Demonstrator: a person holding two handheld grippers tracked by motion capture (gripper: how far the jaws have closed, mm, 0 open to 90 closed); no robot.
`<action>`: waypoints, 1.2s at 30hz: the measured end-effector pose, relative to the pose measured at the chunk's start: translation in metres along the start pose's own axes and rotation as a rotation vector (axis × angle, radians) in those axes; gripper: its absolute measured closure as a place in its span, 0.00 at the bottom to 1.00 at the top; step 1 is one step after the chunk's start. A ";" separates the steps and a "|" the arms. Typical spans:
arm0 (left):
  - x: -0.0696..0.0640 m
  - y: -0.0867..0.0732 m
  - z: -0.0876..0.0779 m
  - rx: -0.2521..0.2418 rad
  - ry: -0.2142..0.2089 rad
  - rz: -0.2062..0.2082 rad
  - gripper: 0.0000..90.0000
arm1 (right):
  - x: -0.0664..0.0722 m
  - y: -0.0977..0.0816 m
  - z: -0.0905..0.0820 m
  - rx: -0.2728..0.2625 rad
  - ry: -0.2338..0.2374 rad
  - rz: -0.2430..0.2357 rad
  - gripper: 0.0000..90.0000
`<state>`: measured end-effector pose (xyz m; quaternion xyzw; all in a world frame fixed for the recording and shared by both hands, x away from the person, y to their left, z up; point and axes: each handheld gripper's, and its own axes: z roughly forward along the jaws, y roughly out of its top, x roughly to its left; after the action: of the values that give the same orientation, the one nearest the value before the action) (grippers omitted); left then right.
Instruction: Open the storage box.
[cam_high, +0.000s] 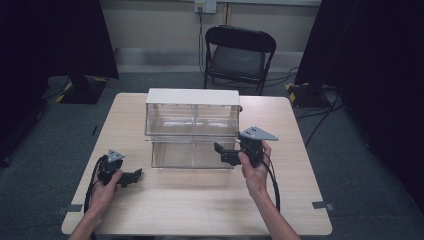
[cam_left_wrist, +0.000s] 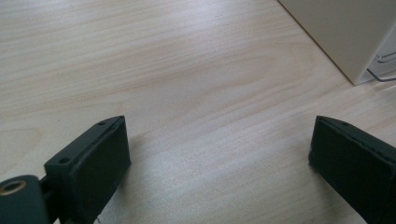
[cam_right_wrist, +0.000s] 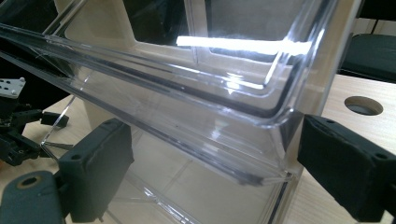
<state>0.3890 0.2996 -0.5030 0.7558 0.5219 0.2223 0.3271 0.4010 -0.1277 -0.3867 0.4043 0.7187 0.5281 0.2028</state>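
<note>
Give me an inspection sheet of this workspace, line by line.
Surface: light wooden table, bare in front of the person; a round hole in the top near the box.
Job's things: clear plastic two-tier box with a white top, standing mid-table; its compartments look empty.
Clutter: nothing seen.
Grippers: left claw open, low over bare wood left of the box. Right claw open at the box's front right corner, jaws either side of the corner edge, not closed on it.
Cables: a black cable trails from the right claw along the forearm; more cables lie on the floor at right.
Surroundings: black folding chair behind the table, grey floor, dark curtains at both sides.
</note>
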 end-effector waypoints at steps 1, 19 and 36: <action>0.000 0.000 0.000 0.000 0.000 0.000 0.05 | 0.000 0.000 0.000 0.000 0.000 0.000 0.11; 0.000 0.000 0.000 0.000 0.000 0.000 0.05 | 0.000 0.000 0.000 -0.002 -0.002 0.006 0.11; 0.000 0.000 0.000 0.000 0.000 0.000 0.05 | 0.000 -0.001 0.000 -0.003 0.000 0.010 0.11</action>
<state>0.3890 0.2996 -0.5031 0.7557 0.5220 0.2223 0.3272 0.4010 -0.1273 -0.3874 0.4076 0.7160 0.5300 0.2009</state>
